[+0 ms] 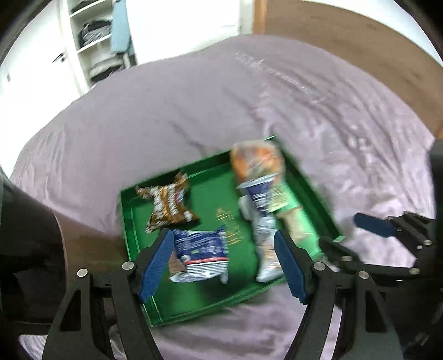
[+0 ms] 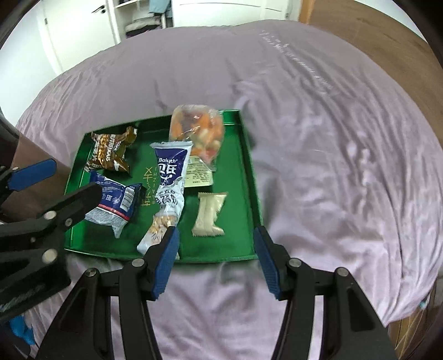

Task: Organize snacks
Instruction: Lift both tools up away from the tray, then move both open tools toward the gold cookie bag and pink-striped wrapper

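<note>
A green tray (image 2: 243,171) lies on a bed covered with a wrinkled lilac sheet (image 2: 332,138), and all the snacks in view sit inside it. A brown packet (image 2: 110,153) lies crumpled at the far left corner; just nearer, a dark blue packet (image 2: 119,202) rests by the left wall. Down the middle runs a long white-and-blue packet (image 2: 167,191) marked "Baiyth", its near end reaching the tray's near rim. At the far right corner a clear bag (image 2: 198,133) of orange and pale pieces leans over the far rim, its label end touching the long packet. A small beige packet (image 2: 209,214) lies flat on the right side, apart from the others. The left gripper (image 1: 224,263) hangs over the tray's near left part with its blue-padded fingers spread wide and nothing between them; in its view the dark blue packet sits just beyond the left pad, though that picture is blurred. The right gripper (image 2: 216,259) hovers at the tray's near rim, fingers also wide and empty, its left pad over the long packet's near end and its right pad (image 2: 265,260) at the tray's near right corner. White cupboards and an open shelf (image 2: 144,25) of folded cloth stand beyond the bed, a wooden headboard (image 2: 360,25) to the right.
</note>
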`<state>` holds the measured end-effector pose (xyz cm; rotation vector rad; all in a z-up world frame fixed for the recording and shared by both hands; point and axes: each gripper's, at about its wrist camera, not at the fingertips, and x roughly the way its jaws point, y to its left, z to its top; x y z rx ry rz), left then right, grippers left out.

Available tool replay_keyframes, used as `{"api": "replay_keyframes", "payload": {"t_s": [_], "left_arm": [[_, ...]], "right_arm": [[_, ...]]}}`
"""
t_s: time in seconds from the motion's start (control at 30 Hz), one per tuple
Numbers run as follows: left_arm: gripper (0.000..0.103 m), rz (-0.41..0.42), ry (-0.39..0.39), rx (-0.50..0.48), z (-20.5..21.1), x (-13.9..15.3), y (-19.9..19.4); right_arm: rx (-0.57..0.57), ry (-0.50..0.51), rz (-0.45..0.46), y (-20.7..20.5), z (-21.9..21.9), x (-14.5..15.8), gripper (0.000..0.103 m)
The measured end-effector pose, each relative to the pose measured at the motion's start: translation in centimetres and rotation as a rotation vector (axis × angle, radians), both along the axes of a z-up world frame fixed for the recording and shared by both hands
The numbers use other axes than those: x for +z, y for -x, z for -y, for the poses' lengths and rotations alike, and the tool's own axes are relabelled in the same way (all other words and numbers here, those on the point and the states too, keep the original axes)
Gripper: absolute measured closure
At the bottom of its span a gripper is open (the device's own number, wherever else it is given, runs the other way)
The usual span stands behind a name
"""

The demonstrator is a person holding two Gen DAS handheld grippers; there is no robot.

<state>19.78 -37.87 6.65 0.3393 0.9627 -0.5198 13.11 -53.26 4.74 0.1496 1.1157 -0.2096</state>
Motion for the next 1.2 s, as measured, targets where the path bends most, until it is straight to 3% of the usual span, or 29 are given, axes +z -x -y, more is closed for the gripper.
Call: {"api": "replay_keyframes", "payload": {"t_s": [0.33,0.67,0.9,1.2], "left_arm": [[0.033,0.09,0.065,-0.219,-2.6,7.9,5.0],[0.033,0.181,0.079,-0.326,-9.1,14.9,8.6],[0.028,0.227,0.04,-0.294,-14.9,18.2,9.9],[0.028,0.274,-0.032,-0.107,-23.6,19.5,9.0]], "right_arm": [[-0.063,0.06,0.056,4.4,-2.5,6.5,0.03],[-0.026,0.098,0.114,8.5,-8.9,12.2,0.03],[0.006,0.08,0.148,11.4,-13.0,14.3,0.03],[0.147,0.056,0.166,13.2,-18.9,16.0,0.029]]}}
